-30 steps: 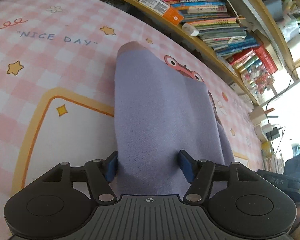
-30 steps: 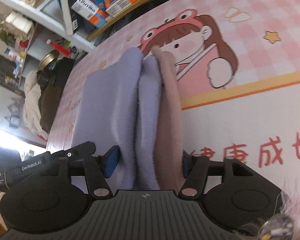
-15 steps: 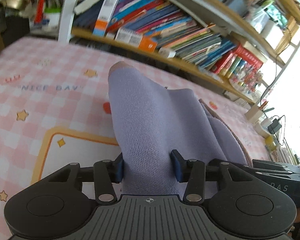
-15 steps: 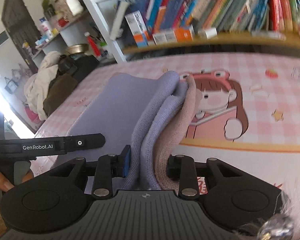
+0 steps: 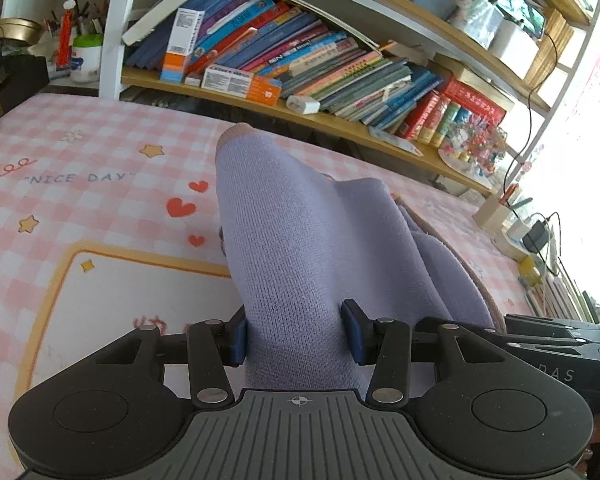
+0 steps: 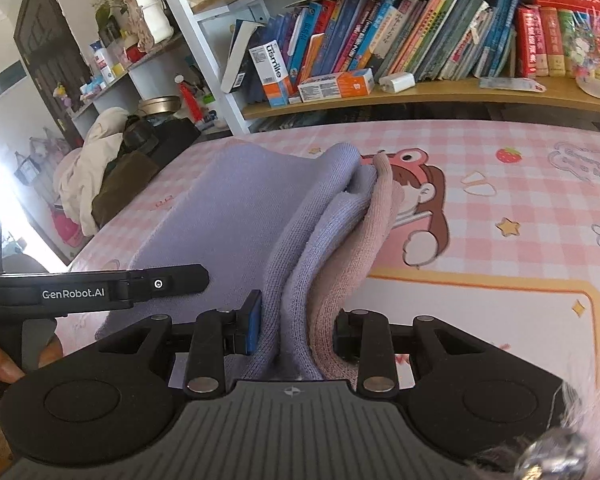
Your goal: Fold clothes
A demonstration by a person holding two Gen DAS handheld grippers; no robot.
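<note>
A folded lavender knit garment with a dusty pink layer is held up off the pink checked mat. My left gripper is shut on its near edge, with the cloth bunched between the blue pads. My right gripper is shut on the other near edge, where lavender and pink layers stack between the fingers. The left gripper's body shows at the left of the right wrist view. The garment's far end hangs forward, and I cannot tell whether it touches the mat.
A wooden bookshelf packed with books runs along the mat's far edge. A white shelf unit with bottles and a pile of clothes stands beyond the mat's left end. A charger and cables lie at the right.
Both grippers have closed on the garment and tilted up, lifting its near edge off the mat. The view has swung from the mat up to the bookshelf.
</note>
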